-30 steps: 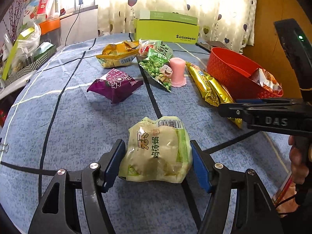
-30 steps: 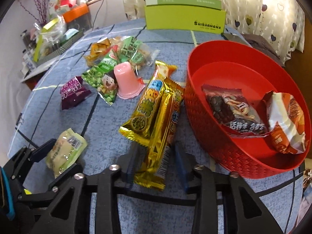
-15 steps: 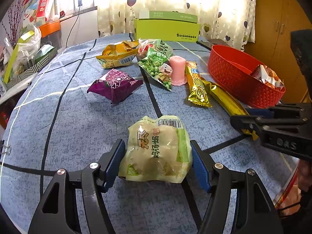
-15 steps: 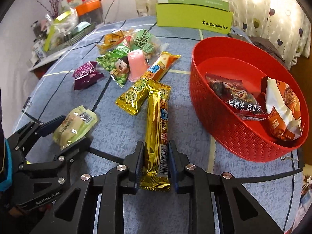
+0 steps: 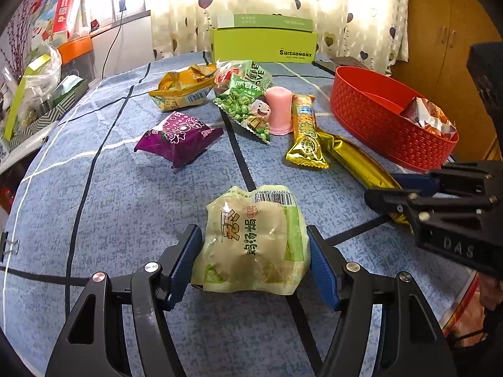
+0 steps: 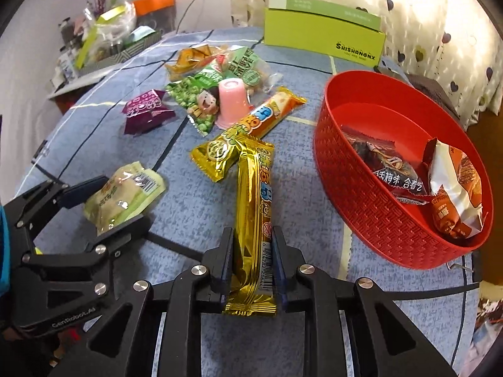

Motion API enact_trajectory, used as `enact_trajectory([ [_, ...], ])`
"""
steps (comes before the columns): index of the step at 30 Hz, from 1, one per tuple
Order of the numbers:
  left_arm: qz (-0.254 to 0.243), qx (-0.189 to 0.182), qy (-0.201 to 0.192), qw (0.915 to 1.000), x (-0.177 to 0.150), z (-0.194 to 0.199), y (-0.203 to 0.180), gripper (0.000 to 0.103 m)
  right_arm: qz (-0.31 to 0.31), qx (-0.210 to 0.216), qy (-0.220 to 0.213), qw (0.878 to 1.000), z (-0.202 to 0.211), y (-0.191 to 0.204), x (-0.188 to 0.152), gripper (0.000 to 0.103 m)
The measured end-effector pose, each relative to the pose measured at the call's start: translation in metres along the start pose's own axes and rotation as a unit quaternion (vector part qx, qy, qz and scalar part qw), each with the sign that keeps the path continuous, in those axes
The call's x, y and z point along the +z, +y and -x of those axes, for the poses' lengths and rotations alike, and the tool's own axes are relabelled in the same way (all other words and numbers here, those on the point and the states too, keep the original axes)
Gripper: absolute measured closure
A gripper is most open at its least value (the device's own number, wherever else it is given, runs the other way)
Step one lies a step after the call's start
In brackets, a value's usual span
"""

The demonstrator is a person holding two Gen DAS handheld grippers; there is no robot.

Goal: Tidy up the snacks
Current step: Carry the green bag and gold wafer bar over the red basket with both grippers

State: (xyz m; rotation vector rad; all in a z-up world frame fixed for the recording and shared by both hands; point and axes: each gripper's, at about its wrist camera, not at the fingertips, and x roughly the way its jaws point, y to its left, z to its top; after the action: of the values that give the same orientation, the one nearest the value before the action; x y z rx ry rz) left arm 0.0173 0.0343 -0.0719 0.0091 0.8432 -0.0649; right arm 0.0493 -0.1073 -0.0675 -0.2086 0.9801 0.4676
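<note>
My left gripper is shut on a pale green snack pack, which sits on the blue tablecloth; it also shows in the right wrist view. My right gripper is shut on a long gold snack bar, lifted slightly, its far end over a second gold bar. The red basket to the right holds a dark snack bag and an orange-white bag.
On the table lie a purple pack, a green pea bag, a pink jelly cup, a yellow bag and a clear-green bag. A lime box stands at the back. Clutter sits at the left edge.
My right gripper has closed on the gold bar and pulled it back and up, away from the second bar. My left gripper stays on the green pack.
</note>
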Motion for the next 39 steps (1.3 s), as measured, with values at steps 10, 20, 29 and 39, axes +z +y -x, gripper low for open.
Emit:
enact_trajectory([
  [10,0.029,-0.012,-0.005,0.9995,-0.004,0.007,0.004,0.037,0.006,0.008,-0.028,1.0,0.023,0.004,-0.005,0.083],
  [20,0.044,-0.014,-0.011,0.9989,0.0,0.021,0.006,0.037,0.012,0.025,-0.057,0.998,0.047,0.005,-0.004,0.083],
  [29,0.046,-0.023,-0.031,0.9982,0.014,0.038,-0.002,0.037,0.009,0.031,-0.084,0.996,0.069,-0.001,-0.002,0.083],
  [39,0.029,-0.038,-0.05,0.9976,0.035,0.049,-0.02,0.037,-0.006,0.028,-0.11,0.994,0.088,-0.015,0.002,0.083],
])
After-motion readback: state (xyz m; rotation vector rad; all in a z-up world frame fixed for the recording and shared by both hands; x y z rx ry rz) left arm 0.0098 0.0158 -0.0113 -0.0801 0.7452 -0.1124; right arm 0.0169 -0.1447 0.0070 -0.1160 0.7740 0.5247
